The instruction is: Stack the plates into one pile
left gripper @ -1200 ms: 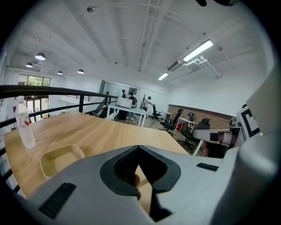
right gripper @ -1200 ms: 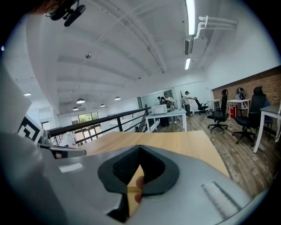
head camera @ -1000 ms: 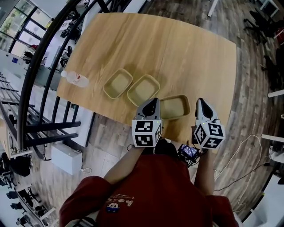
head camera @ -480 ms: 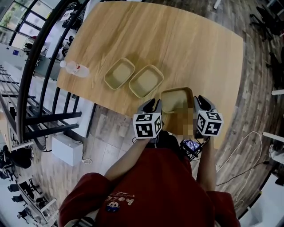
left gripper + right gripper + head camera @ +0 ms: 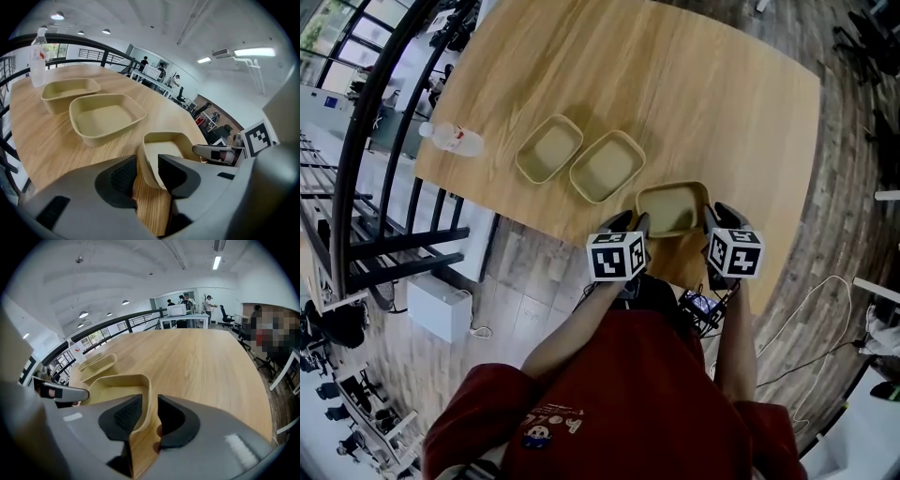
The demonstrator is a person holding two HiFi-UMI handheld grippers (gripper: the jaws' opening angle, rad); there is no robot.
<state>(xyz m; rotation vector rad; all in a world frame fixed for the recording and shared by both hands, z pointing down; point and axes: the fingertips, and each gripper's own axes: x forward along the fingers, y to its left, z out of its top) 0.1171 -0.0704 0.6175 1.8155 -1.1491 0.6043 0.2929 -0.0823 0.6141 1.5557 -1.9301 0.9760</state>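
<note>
Table (image 5: 722, 103), 3 plates (image 5: 607, 167), bottle (image 5: 450, 139) (head view)

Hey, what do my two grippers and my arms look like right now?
Both the left gripper and right gripper are grey, with black ribbed pads. Each carries a white cube with black square markers. You wear a red top. Both sets of jaws are opening, the plate's rim between them.

Wooden table (image 5: 712, 84), clear plastic bottle (image 5: 450, 139) upright near its left corner, black railing (image 5: 84, 43), wood-plank floor (image 5: 534, 277)
</note>
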